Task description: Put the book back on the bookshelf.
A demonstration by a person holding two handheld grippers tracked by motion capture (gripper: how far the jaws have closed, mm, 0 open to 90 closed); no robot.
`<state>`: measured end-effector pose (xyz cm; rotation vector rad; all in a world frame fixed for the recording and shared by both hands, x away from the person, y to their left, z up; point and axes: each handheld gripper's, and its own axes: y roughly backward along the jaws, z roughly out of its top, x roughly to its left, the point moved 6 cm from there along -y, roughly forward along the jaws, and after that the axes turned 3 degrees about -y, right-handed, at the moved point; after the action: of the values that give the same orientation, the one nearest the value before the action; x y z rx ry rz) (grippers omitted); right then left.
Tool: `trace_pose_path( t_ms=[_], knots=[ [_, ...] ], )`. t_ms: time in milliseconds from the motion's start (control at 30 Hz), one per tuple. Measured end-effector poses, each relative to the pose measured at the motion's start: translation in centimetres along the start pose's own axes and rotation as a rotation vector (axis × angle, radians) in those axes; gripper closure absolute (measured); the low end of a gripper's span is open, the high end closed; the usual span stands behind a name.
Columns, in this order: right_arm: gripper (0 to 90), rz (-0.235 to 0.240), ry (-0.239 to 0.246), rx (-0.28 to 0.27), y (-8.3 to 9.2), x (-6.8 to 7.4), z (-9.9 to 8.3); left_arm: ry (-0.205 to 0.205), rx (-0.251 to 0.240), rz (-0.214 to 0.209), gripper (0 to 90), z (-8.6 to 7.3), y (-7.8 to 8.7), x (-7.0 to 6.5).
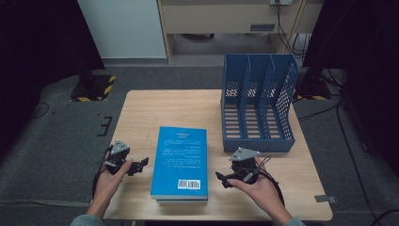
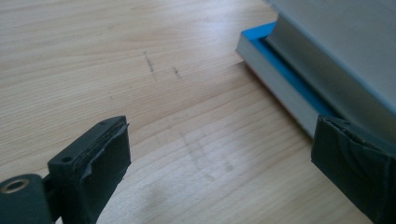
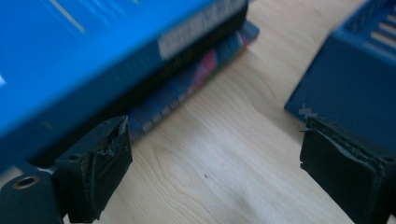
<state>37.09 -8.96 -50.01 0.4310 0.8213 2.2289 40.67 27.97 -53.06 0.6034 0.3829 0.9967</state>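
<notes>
Wooden counter [image 1: 141, 108] is all that lies between the released left gripper's [image 1: 139, 165] jaws, the stack of books [image 1: 180, 162] just to its right. Beyond the stack, the right gripper [image 1: 224, 180] is also released – spines on its left, blue file rack [image 1: 258, 89] on its right. Pinching just the top cover could slide it off the lower book.
</notes>
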Motion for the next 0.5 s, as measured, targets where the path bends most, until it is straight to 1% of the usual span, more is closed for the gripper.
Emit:
trace_pose_path(
  t_ms=[33,67,100,133,200,233,300,333,367,433,467,500],
  knots=[
    [9.6,0.0,0.0,0.0,0.0,0.0,0.0,0.001,-0.01,-0.011,4.4,0.3,0.3,-0.2],
    [9.6,0.002,0.009,0.005,0.3,0.2,0.7,-0.015,-0.012,-0.007,4.4,0.5,0.7,-0.2],
    [9.6,0.004,0.031,0.004,0.6,0.5,2.0,-0.023,-0.014,-0.005,4.9,0.8,1.0,-0.3],
    [9.6,0.004,0.031,0.004,0.6,0.5,2.0,-0.019,-0.019,-0.011,4.9,1.2,1.2,-0.3],
    [10.5,0.005,0.053,0.01,0.9,0.7,3.2,-0.007,-0.015,-0.037,4.9,1.8,1.7,-0.4],
    [10.9,0.001,0.066,0.003,1.0,0.8,3.9,-0.011,-0.017,-0.044,4.9,2.3,1.9,-0.4],
    [11.0,-0.003,0.078,0.003,1.3,1.0,5.2,-0.04,-0.015,-0.039,4.9,3.2,2.3,-0.5],
    [11.0,0.0,0.086,-0.002,1.5,1.1,6.4,-0.048,-0.011,-0.037,4.9,3.5,2.3,-0.5],
    [11.0,0.0,0.086,-0.002,1.5,1.1,6.4,-0.053,-0.008,-0.037,4.9,3.8,2.4,-0.5],
    [11.3,0.006,0.091,-0.008,1.6,1.1,7.6,-0.05,-0.012,-0.047,4.9,4.4,2.5,-0.6],
    [11.5,0.004,0.097,-0.014,1.6,1.1,8.5,-0.053,-0.011,-0.047,4.9,4.6,2.5,-0.6],
    [11.8,0.007,0.101,-0.012,1.5,1.1,8.9,-0.053,-0.01,-0.046,5.0,4.8,2.4,-0.6]
  ],
)
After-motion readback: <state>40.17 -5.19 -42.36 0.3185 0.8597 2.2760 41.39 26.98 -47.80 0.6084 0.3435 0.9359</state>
